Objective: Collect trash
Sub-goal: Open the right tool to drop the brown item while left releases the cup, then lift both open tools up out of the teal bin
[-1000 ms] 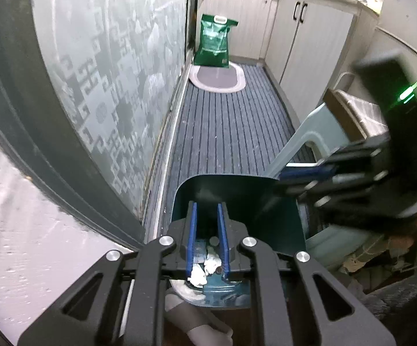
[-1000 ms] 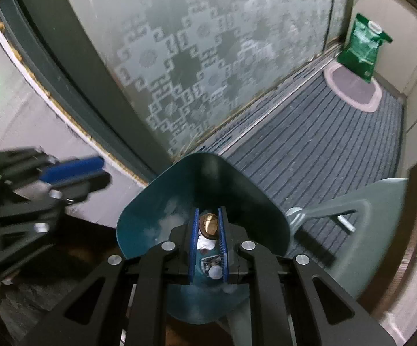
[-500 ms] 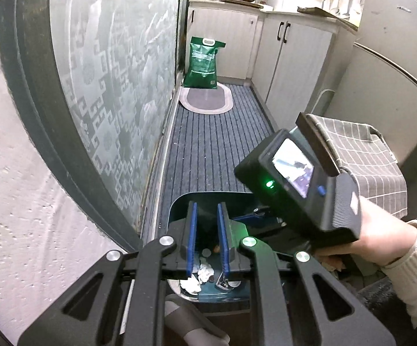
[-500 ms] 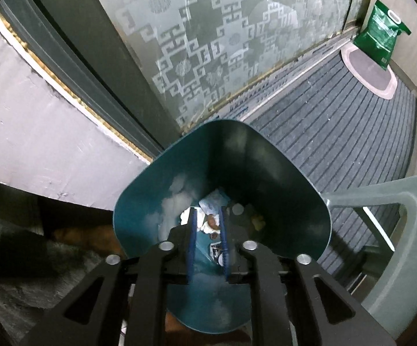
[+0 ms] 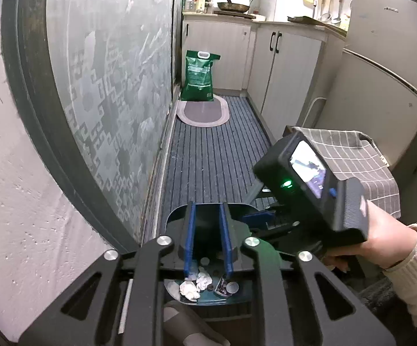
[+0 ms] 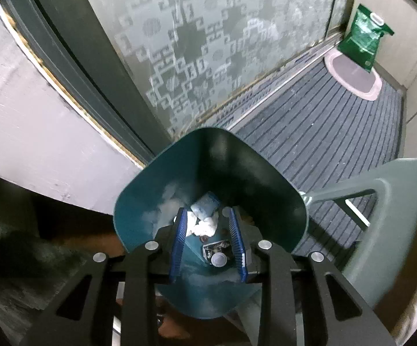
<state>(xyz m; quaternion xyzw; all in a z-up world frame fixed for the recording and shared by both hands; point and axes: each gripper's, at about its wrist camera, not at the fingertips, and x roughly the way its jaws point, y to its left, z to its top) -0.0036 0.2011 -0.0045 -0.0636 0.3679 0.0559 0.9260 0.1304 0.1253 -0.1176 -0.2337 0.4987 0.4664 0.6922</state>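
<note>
Nearest to me, straight under my right gripper (image 6: 208, 242), is the teal bin (image 6: 150, 190), its mouth wide below my blue pads. At its bottom lies the trash: crumpled white tissue (image 6: 204, 226), a pale blue wrapper (image 6: 205, 206) just behind it, and a small dark can (image 6: 217, 255) with a round silver end, nearest the camera. From my left gripper (image 5: 207, 239) the same bin (image 5: 176, 216) shows only as a dark rim and a slice of floor, with white tissue wads (image 5: 194, 285) and the can (image 5: 225, 285) lying side by side below my fingers.

Beside the bin on the right stands a grey-green plastic stool (image 6: 381, 201); its leg and brace crowd that side. To the left is the dark frame of a sliding door with patterned frosted glass (image 6: 202, 52), and a pale plaster wall (image 6: 35, 132) nearer still. My right hand (image 5: 381, 239), in a cream knitted cuff, holds its gripper's black body (image 5: 312, 190) across the left camera's view, hiding most of the bin's right side. Behind it a checked cloth (image 5: 352, 158) drapes over something.

Further off, a striped grey floor mat (image 5: 214, 155) runs to an oval rug (image 5: 204, 114), a green sack (image 5: 198, 76) and white cabinets (image 5: 283, 66).

Both my claws are easing apart. The right one's pads stand a modest gap apart above the trash, gripping nothing. The left one's gap is narrower, and also empty.
</note>
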